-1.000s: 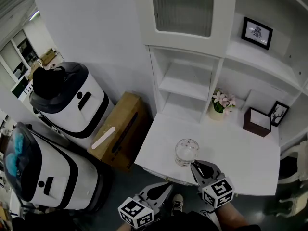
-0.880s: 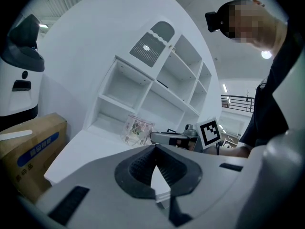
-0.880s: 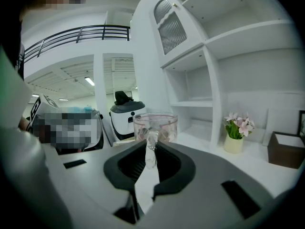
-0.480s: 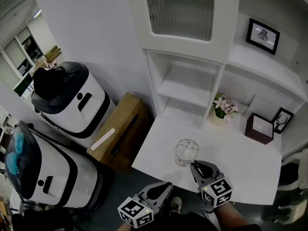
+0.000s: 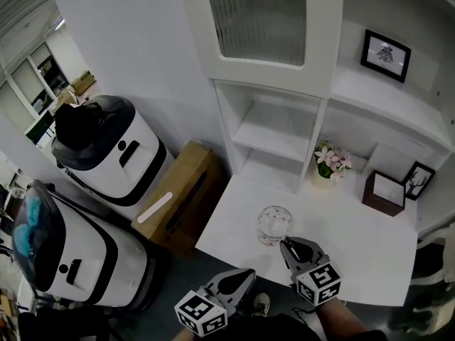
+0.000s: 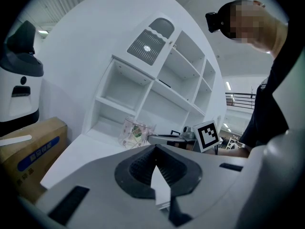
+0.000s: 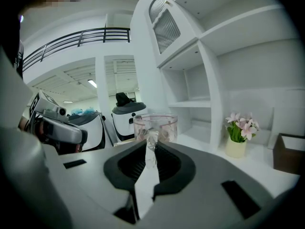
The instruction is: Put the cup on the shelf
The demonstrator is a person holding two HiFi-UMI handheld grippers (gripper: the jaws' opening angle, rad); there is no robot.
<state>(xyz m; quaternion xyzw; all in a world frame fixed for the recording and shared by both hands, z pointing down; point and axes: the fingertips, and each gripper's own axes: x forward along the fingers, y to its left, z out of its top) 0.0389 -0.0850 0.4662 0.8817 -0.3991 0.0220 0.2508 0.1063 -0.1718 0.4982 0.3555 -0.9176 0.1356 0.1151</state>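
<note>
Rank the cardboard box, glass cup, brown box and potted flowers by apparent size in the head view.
1. Largest by far: cardboard box.
2-4. The brown box, potted flowers and glass cup look about alike. The cup sits nearer the camera, so these stay unranked.

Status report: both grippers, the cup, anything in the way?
Left gripper shut, empty. Right gripper shut, tips beside cup. Cup upright on table, not yet shelved. Nothing between cup and shelf.

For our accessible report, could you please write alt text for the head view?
A glass cup stands near the front edge of a white desk, with the right gripper closed at its near side. The left gripper hangs below the desk edge; white shelves rise behind.
</note>
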